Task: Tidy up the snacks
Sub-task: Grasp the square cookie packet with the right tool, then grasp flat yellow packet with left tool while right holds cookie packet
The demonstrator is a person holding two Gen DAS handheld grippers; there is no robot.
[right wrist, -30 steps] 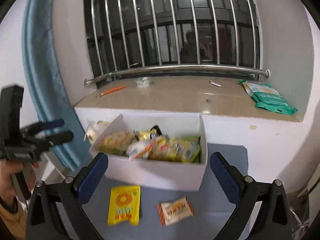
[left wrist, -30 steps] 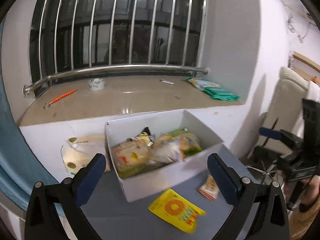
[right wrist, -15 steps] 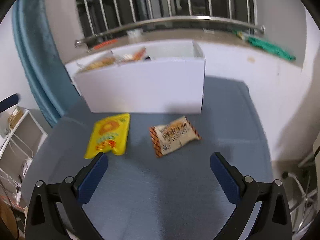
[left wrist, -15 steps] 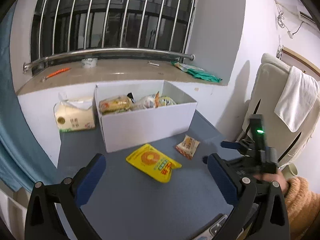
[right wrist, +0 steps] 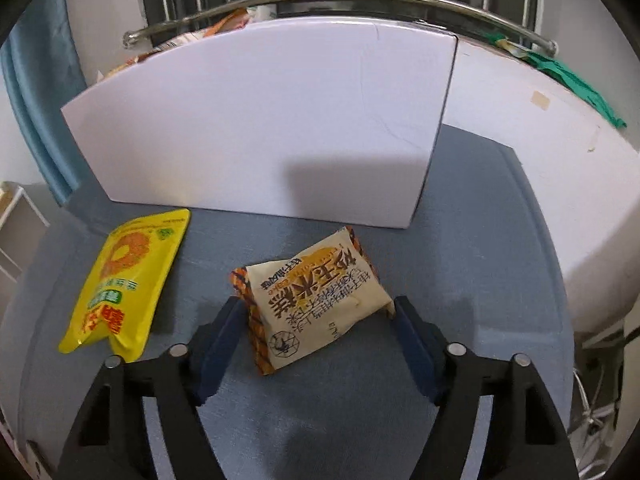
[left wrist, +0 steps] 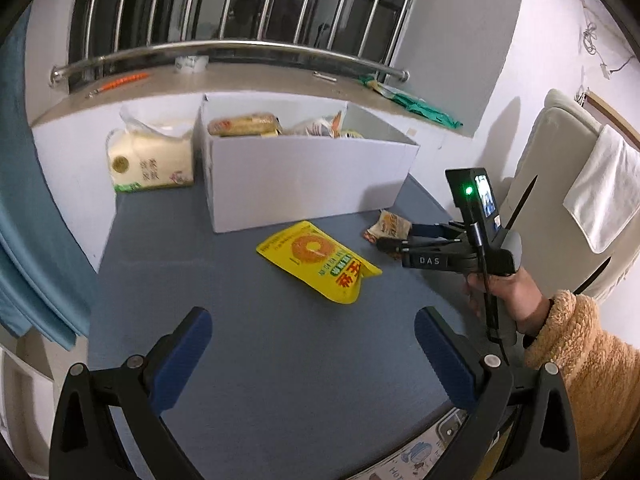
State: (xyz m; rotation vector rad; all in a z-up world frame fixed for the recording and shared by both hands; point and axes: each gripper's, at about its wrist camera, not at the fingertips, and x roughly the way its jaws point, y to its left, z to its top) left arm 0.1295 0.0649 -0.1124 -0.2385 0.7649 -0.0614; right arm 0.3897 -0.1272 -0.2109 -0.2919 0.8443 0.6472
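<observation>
A white cardboard box [left wrist: 304,176] holding several snack packs stands on the blue-grey table; it also shows in the right wrist view [right wrist: 256,128]. A yellow snack pouch [left wrist: 316,258] lies in front of it, also seen in the right wrist view [right wrist: 124,276]. A small cream-and-orange snack packet [right wrist: 316,300] lies flat between my right gripper's [right wrist: 318,338] fingers, which stand close at both its sides; the packet still rests on the table. In the left wrist view the right gripper [left wrist: 390,240] reaches the packet [left wrist: 390,224]. My left gripper [left wrist: 312,344] is open and empty above the table's near part.
A tissue pack [left wrist: 150,160] stands left of the box. A window ledge [left wrist: 256,80] with steel bars runs behind, holding green packets [left wrist: 416,106]. A chair with a towel [left wrist: 600,188] stands at the right. A blue curtain [left wrist: 24,216] hangs left.
Both grippers pulled back and lowered from the box. My right gripper dropped to the table and brought its fingers in around the cream-and-orange packet. My left gripper stays open.
</observation>
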